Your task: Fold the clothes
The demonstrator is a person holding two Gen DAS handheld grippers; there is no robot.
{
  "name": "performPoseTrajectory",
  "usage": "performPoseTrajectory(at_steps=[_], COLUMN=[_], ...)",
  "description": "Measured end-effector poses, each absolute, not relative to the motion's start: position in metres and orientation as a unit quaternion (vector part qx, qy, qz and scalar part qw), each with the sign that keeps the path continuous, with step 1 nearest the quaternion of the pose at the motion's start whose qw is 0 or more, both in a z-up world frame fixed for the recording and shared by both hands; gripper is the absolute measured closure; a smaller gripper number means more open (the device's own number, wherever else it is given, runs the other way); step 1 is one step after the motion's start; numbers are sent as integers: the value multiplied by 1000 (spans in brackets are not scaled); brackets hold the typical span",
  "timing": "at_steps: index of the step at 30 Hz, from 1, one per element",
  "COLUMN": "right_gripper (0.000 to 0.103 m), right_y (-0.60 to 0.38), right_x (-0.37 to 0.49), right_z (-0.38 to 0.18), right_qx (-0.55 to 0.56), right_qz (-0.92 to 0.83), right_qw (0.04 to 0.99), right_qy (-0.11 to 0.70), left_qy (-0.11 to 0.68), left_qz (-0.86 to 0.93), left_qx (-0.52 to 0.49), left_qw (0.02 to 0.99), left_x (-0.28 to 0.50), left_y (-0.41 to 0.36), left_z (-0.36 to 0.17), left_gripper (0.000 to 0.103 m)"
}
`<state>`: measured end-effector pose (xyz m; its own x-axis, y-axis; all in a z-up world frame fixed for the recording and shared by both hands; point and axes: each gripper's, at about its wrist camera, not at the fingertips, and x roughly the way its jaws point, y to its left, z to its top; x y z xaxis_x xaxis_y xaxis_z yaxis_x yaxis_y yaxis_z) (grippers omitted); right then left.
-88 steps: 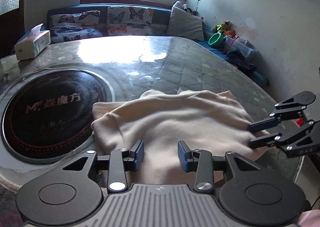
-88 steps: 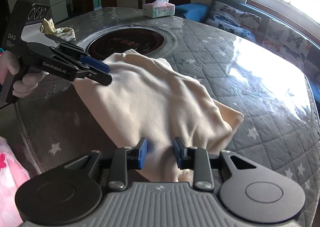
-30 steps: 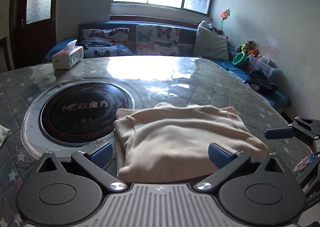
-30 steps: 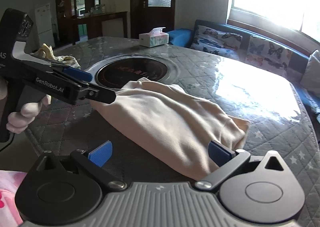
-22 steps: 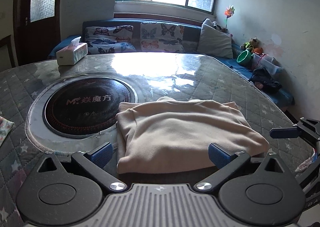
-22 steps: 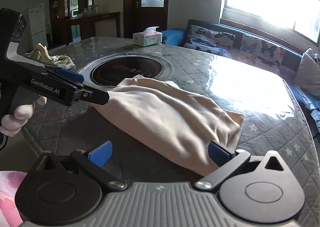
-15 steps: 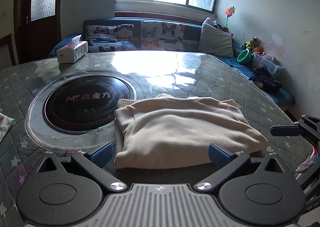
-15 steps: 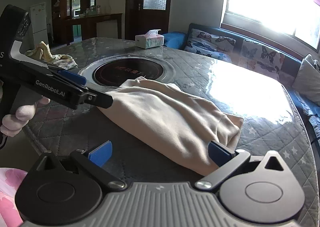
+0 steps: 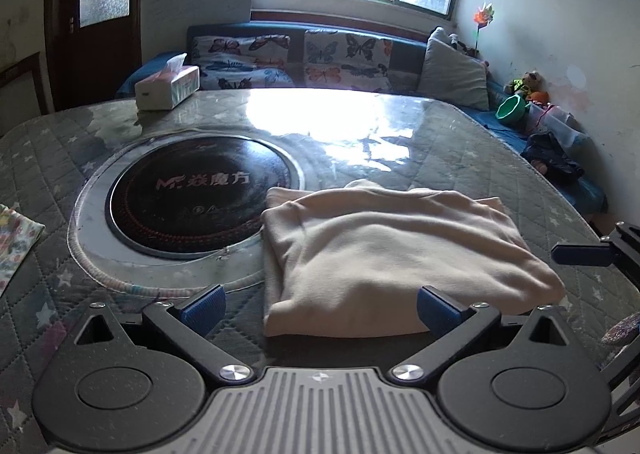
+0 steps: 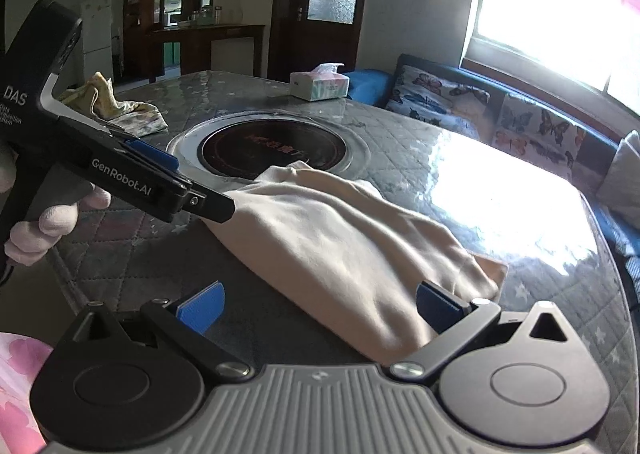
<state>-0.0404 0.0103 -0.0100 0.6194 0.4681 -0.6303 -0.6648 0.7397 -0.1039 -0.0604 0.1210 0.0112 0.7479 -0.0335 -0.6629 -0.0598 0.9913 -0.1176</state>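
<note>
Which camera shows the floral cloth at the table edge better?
The right wrist view: the crumpled floral cloth shows almost whole beyond the left gripper. The left wrist view shows only a corner at its frame edge.

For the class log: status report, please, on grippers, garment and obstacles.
Left gripper open, right gripper open. Cream garment folded on table, released. Nothing in the way.
</note>
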Motion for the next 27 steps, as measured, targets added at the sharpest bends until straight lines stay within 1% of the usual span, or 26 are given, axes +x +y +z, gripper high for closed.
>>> performPoseTrajectory(at_steps=[7, 8, 11, 13, 16, 18, 21, 27], right_gripper=[1, 4, 8, 10, 15, 18, 24, 31], right_y=[31, 34, 44, 53, 71, 85, 103, 133], right_x=[-28, -26, -20, -16, -12, -10, -6, 4], right_z=[-14, -14, -15, -15, -16, -17, -21, -35], right_qx=[-188, -192, -202, -209, -227, -243, -263, -297], right_qz=[349, 353, 365, 374, 396, 409, 426, 437], right_qw=[866, 863, 855, 849, 836, 827, 814, 797], right_qy=[305, 306, 308, 309, 306, 301, 296, 292], left_qy=[359, 359, 360, 365, 371, 375, 377, 388], left_qz=[23, 26, 35, 38, 40, 38, 35, 26], left_qx=[-85, -85, -96, -106, -126, -143, -165, -220], left_qw=[929, 929, 928, 924, 919, 915, 911, 895], left_x=[-51, -49, -44, -39, -33, -29, -24, -14], left_y=[140, 142, 151, 158, 171, 180, 190, 205], left_z=[11, 11, 11, 10, 8, 7, 6, 1], left_gripper=[0, 0, 0, 2, 7, 13, 20, 21])
